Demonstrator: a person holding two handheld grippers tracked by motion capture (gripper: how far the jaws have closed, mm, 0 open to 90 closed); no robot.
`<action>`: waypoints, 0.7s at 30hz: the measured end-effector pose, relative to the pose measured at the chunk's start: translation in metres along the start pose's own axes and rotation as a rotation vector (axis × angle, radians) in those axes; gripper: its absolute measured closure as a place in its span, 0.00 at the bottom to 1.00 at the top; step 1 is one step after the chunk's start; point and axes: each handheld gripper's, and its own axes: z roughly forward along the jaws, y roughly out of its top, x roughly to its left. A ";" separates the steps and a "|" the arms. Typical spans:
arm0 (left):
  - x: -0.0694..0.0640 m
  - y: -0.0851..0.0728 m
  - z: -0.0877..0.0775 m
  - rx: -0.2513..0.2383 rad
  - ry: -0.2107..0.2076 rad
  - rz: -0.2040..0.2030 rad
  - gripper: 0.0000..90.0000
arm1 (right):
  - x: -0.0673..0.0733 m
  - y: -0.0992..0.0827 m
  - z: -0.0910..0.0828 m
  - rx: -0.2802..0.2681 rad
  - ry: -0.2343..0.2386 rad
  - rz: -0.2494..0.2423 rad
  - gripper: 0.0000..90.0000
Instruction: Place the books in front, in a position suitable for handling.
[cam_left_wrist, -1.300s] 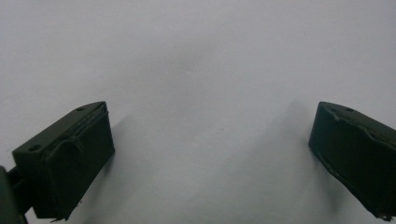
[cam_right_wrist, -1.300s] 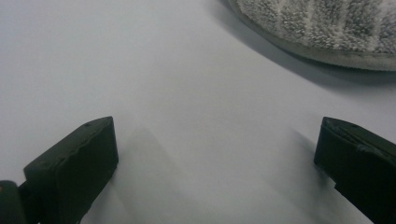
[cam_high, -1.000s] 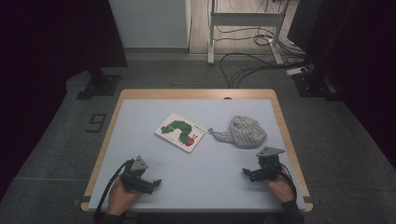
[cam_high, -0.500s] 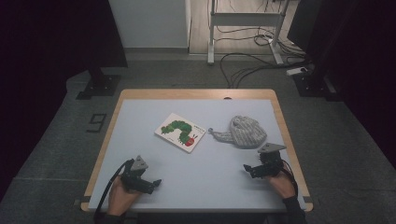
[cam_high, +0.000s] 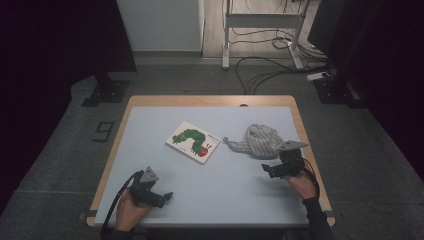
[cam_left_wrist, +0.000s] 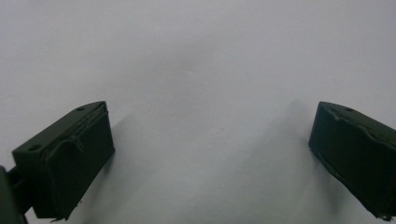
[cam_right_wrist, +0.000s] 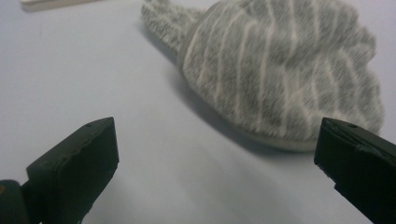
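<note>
Now the right hand-held gripper (cam_high: 270, 169), jaws spread and empty, sits just short of the grey striped hat (cam_high: 260, 141) lying ahead on the desk (cam_high: 150, 125), far nearer than the left hand-held gripper (cam_high: 162, 196), also spread.

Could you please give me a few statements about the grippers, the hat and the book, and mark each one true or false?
1. The right gripper has its jaws open, with the striped grey hat just ahead of them. True.
2. The right gripper is clamped on the hat. False: the jaws are spread and hold nothing.
3. The left gripper is open over bare table. True.
4. The caterpillar book lies on top of the hat. False: the book lies flat on the table beside the hat, apart from it.
5. The left gripper holds the book. False: it is empty, well short of the book.
</note>
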 end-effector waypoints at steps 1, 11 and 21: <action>0.000 0.000 0.000 0.000 0.000 0.000 0.00 | -0.001 0.003 0.000 -0.003 -0.005 -0.005 0.00; 0.000 0.000 0.000 0.000 0.000 0.000 0.00 | -0.009 0.030 0.011 -0.005 -0.019 -0.015 0.00; 0.000 0.000 0.000 -0.001 0.000 0.000 0.00 | -0.021 0.053 0.036 0.044 -0.045 0.026 0.00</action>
